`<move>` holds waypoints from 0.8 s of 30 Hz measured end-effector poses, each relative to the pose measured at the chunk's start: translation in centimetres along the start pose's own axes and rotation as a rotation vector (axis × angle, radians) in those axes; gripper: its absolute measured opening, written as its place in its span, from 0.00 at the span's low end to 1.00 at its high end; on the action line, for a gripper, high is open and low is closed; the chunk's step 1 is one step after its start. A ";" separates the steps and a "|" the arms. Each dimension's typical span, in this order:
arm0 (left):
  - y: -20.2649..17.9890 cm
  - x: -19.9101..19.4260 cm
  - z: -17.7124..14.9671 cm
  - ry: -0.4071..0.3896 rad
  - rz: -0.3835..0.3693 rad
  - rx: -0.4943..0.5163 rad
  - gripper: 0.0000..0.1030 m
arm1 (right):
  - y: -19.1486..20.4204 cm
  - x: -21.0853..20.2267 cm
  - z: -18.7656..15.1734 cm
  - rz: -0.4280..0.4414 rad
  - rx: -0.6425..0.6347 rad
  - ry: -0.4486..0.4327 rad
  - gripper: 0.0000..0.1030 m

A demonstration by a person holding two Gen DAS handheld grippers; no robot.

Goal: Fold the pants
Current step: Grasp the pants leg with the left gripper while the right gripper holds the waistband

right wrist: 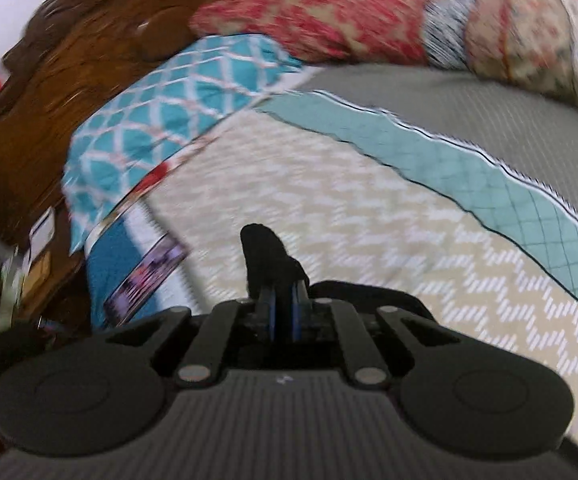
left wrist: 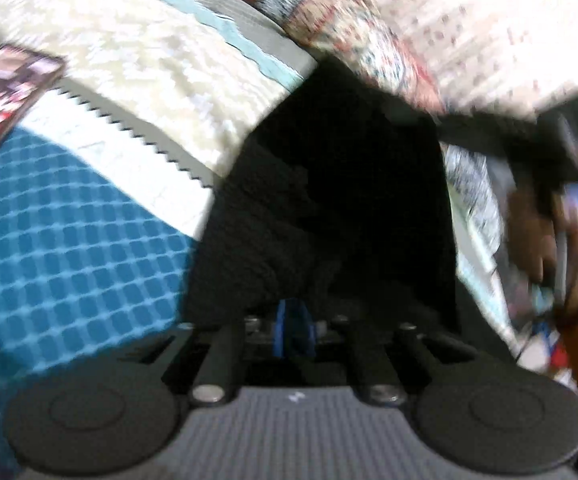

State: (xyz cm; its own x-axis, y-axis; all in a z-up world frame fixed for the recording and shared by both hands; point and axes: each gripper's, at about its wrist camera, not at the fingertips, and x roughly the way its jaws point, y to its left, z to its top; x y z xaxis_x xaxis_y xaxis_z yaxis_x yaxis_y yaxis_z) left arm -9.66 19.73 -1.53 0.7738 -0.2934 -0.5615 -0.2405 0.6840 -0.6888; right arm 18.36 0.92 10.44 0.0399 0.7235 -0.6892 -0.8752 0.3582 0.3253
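The black pants [left wrist: 329, 208] hang spread in front of my left gripper [left wrist: 293, 334], which is shut on their edge and holds them above the bed. The cloth stretches up to the right toward the right gripper [left wrist: 569, 148], seen blurred there in a hand. In the right wrist view my right gripper [right wrist: 283, 316] is shut on a bunched tip of the black pants [right wrist: 269, 260], which pokes up between the blue pads. More black cloth [right wrist: 365, 292] lies just right of it.
The bed has a cream zigzag quilt [right wrist: 349, 208] with teal and grey bands. A teal lattice pillow [right wrist: 177, 96] and red floral pillows [right wrist: 321, 12] lie at the head by a wooden headboard [right wrist: 69, 52]. A printed booklet [left wrist: 5, 92] lies on the quilt.
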 end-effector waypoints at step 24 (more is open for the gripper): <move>-1.4 -2.6 1.0 -0.050 -0.025 0.011 0.94 | 10.8 3.6 -14.6 -0.152 -0.039 -0.034 0.16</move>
State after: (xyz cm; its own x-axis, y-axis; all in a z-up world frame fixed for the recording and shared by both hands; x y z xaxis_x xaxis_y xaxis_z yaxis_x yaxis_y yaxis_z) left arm -10.78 20.19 1.38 0.8077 -0.2773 -0.5204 -0.2141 0.6843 -0.6971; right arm 1.99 -1.24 2.02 0.1886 0.6825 -0.7062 -0.8757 0.4423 0.1936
